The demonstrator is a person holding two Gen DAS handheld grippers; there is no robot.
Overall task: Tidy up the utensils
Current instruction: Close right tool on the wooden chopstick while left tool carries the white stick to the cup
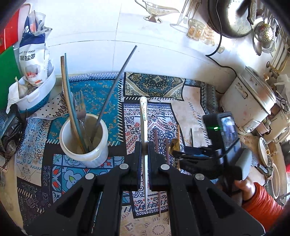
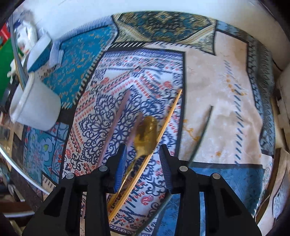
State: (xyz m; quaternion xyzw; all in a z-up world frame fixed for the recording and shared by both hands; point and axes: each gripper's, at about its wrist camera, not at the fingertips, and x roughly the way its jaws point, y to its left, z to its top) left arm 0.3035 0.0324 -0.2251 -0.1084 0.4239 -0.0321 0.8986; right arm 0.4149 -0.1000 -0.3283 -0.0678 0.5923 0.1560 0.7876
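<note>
My left gripper [image 1: 144, 148] is shut on a white-handled utensil [image 1: 143, 116], which points forward above the patterned mat [image 1: 101, 90]. A white cup [image 1: 85, 143] to its left holds a fork [image 1: 80, 109] and several chopsticks. My right gripper [image 2: 143, 154] is open just above the mat, its jaws on either side of a gold spoon [image 2: 145, 134]. A light wooden chopstick [image 2: 163, 127], brown chopsticks [image 2: 117, 123] and a dark chopstick [image 2: 203, 130] lie beside the spoon. The right gripper also shows in the left wrist view [image 1: 183, 147].
A white and blue basket [image 1: 34, 90] with a food bag stands at the back left. A rice cooker [image 1: 250, 98], a dark pot [image 1: 230, 18], glass jars [image 1: 195, 29] and a gravy boat [image 1: 155, 9] line the back and right of the white counter.
</note>
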